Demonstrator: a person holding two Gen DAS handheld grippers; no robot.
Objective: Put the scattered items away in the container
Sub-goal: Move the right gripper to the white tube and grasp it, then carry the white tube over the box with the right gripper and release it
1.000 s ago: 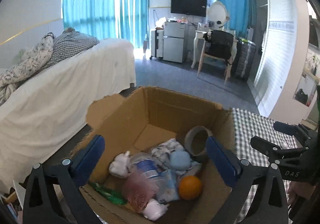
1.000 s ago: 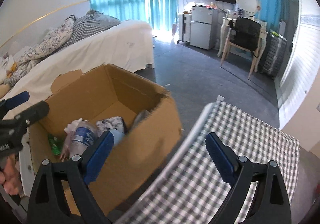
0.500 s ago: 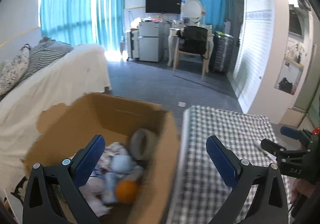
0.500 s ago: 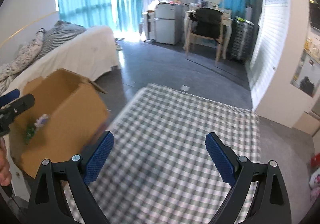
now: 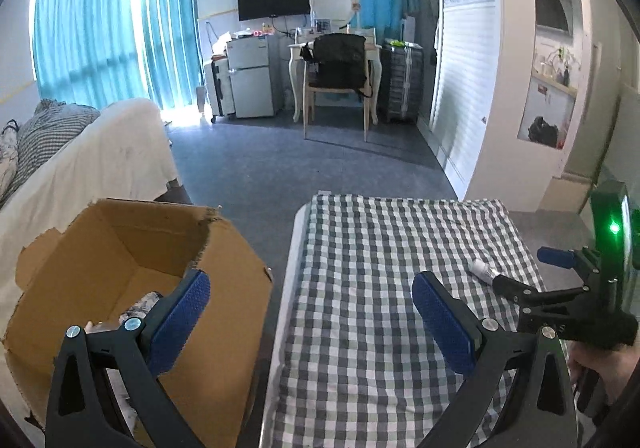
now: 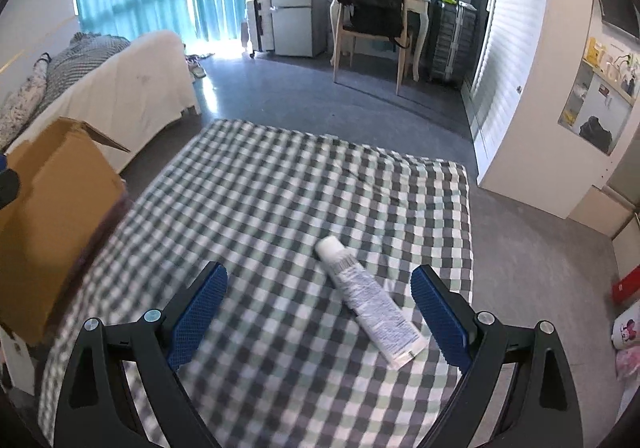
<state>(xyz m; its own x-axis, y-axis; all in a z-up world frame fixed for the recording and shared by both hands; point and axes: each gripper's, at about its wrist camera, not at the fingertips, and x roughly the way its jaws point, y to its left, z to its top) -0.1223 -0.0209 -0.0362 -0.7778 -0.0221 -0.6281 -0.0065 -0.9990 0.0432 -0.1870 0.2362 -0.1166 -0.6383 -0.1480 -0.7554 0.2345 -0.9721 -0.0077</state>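
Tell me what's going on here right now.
A person is tidying loose items into a cardboard box beside a table with a checkered cloth. Both grippers are open and hold nothing. The right gripper points at a white tube lying on the cloth, not yet touching it. The left gripper hangs across the gap between box and table. The box already has some things in it.

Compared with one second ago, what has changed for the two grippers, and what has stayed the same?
Both grippers swung right, away from the cardboard box and over the checkered cloth. The right gripper now faces a white tube lying on the cloth; the left gripper straddles the box edge. Nothing was grasped or released. Both stay open; the box is still beside the table.
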